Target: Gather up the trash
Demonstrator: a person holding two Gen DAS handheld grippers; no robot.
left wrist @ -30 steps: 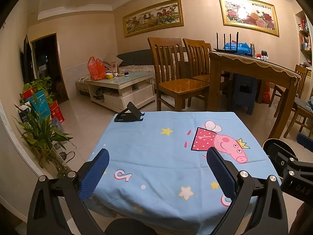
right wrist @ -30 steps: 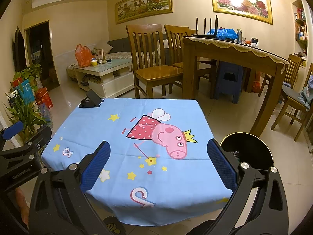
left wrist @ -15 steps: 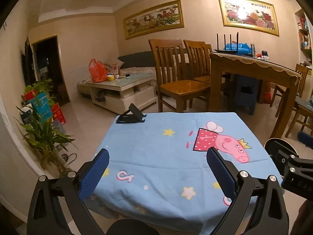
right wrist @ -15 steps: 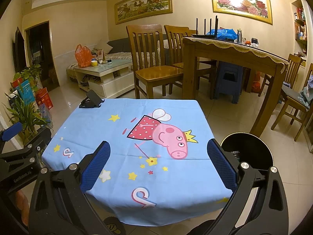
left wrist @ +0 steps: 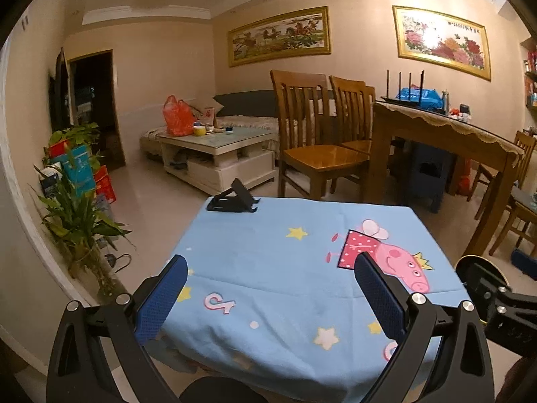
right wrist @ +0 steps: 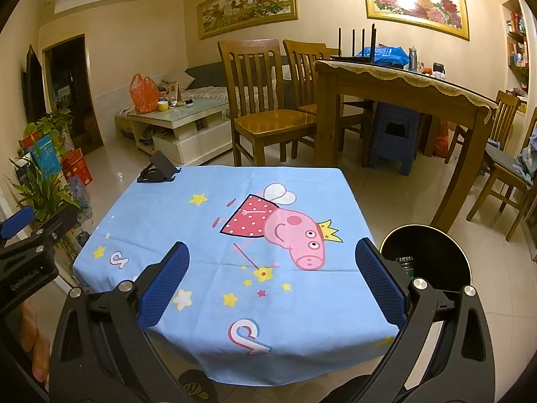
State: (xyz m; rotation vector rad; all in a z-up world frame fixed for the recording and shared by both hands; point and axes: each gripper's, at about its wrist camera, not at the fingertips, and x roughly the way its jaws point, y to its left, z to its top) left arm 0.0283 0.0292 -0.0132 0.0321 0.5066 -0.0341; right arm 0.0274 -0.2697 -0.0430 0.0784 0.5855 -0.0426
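- While both arms hover at the near edge of the bench (right wrist: pixel 201 252), the left hand-held gripper (left wrist: pixel 268 299) and the right hand-held gripper (right wrist: pixel 272 285) are spread wide, grasping nothing.
- No trash shows on the blue cartoon cloth; only a black phone stand (right wrist: pixel 157 169) sits at its far left corner.
- The black trash bin (right wrist: pixel 433 252) stands on the floor just beside the bench's right side, something dark inside.
- I judge collecting finished or paused; the next move calls for finding any leftover litter.

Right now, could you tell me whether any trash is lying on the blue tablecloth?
No, the blue tablecloth carries only a black phone stand at its far left corner, with no trash on it.
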